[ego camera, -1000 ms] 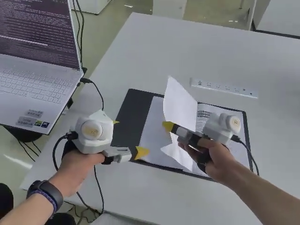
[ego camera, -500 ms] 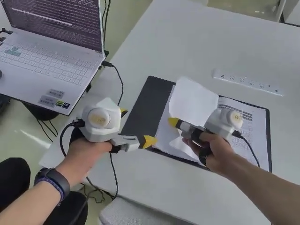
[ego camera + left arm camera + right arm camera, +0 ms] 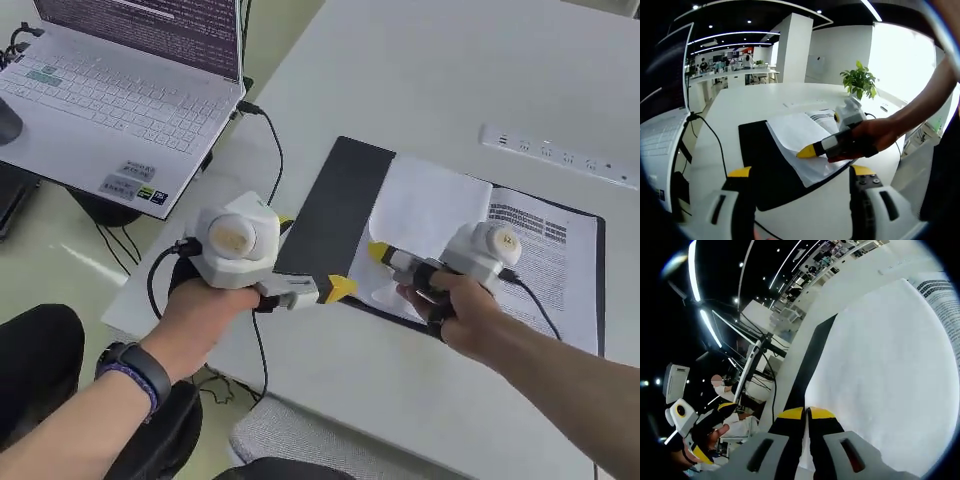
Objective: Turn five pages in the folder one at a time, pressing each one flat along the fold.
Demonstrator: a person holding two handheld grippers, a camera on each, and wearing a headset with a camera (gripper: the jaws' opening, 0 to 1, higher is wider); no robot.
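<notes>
A black folder (image 3: 335, 205) lies open on the white table (image 3: 420, 60), with a printed page (image 3: 555, 250) on its right half. A blank white page (image 3: 430, 205) leans low over the left half, nearly flat. My right gripper (image 3: 378, 252) is shut on that page's near edge; in the right gripper view its yellow tips (image 3: 806, 414) meet with the white sheet (image 3: 880, 375) spreading beyond them. My left gripper (image 3: 338, 290) hovers open at the folder's near left edge, apart from the paper. In the left gripper view its jaws (image 3: 801, 171) stand wide, framing the folder (image 3: 757, 145) and the right gripper (image 3: 805, 151).
An open laptop (image 3: 110, 100) sits on a lower surface to the left, with a black cable (image 3: 275, 150) running past the table's left edge. A white power strip (image 3: 560, 155) lies beyond the folder. The table's near edge runs just below both grippers.
The held page has swung down from standing upright to lying low over the folder's left half, carried leftward by the right gripper. The head camera has shifted, and the left gripper stays open.
</notes>
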